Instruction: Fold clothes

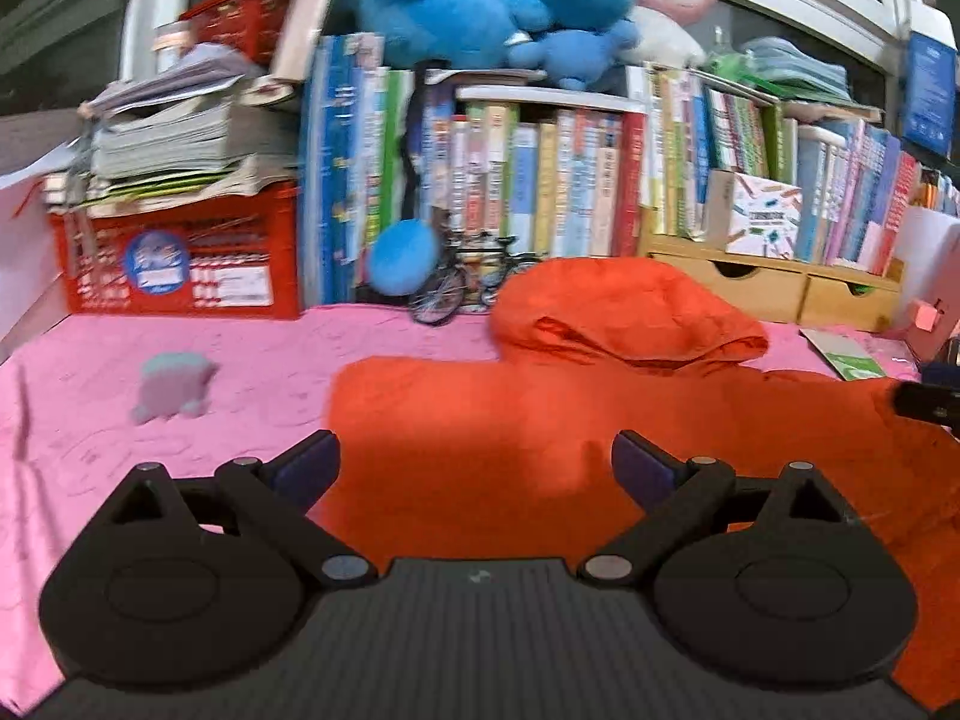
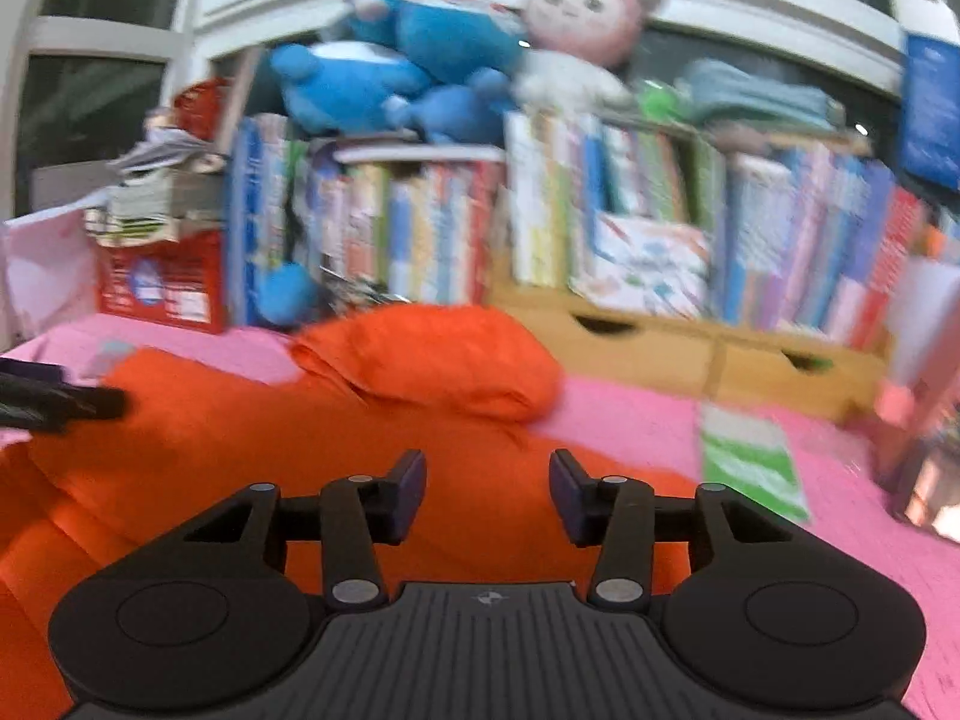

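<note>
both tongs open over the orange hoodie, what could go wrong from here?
1. The hoodie fabric lies smooth under the left tongs and the right tongs; a pinch may catch only the top layer or slip.
2. Its hood bulges, so a fold could end up lumpy.
3. Dragging the hoodie could knock the toy bike or shift the green booklet nearby.

left claw (image 1: 475, 462) spread wide, right claw (image 2: 488, 495) parted

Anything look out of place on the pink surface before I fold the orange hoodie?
A small grey-pink plush lies loose on the pink cover left of the orange hoodie, and a green-white booklet lies askew to its right. Neither touches the hoodie.
</note>
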Motion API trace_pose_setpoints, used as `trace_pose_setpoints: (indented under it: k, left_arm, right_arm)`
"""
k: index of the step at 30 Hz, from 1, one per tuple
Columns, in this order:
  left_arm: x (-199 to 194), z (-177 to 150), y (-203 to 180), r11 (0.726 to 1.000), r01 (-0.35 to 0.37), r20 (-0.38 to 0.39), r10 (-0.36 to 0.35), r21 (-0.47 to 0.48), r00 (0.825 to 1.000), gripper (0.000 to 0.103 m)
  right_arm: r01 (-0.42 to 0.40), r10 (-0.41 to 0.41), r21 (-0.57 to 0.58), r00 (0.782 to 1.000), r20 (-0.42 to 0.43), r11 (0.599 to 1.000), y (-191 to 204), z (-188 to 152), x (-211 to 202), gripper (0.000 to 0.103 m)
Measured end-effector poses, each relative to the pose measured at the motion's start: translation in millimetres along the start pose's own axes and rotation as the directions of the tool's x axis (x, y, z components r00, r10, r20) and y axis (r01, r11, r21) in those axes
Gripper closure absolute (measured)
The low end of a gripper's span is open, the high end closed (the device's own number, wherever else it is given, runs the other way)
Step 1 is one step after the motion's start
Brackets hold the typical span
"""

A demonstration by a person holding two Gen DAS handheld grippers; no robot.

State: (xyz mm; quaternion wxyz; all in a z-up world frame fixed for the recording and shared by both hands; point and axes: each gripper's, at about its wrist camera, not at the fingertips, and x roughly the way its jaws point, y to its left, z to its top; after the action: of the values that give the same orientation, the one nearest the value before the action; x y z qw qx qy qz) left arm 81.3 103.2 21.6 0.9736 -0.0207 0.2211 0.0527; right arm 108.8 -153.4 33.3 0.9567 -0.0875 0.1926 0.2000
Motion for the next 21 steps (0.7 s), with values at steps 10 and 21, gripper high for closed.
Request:
trace_pose_setpoints:
  k: [10,21]
  left_arm:
    - [38.1,-2.0,9.4,0.994,-0.066,-0.046,0.070,0.083,0.997,0.001]
    - [64.4,0.1,54.1,0.990,-0.137,-0.131,0.132,-0.028,0.982,0.000]
  right_arm:
    - [-0.049,0.044,-0.034,0.989,-0.142,0.998,15.1,-19.3,47.9,0.045]
    - [-0.042,0.032,-0.059,0.987,-0.160,0.997,20.6,-21.9,50.4,0.043]
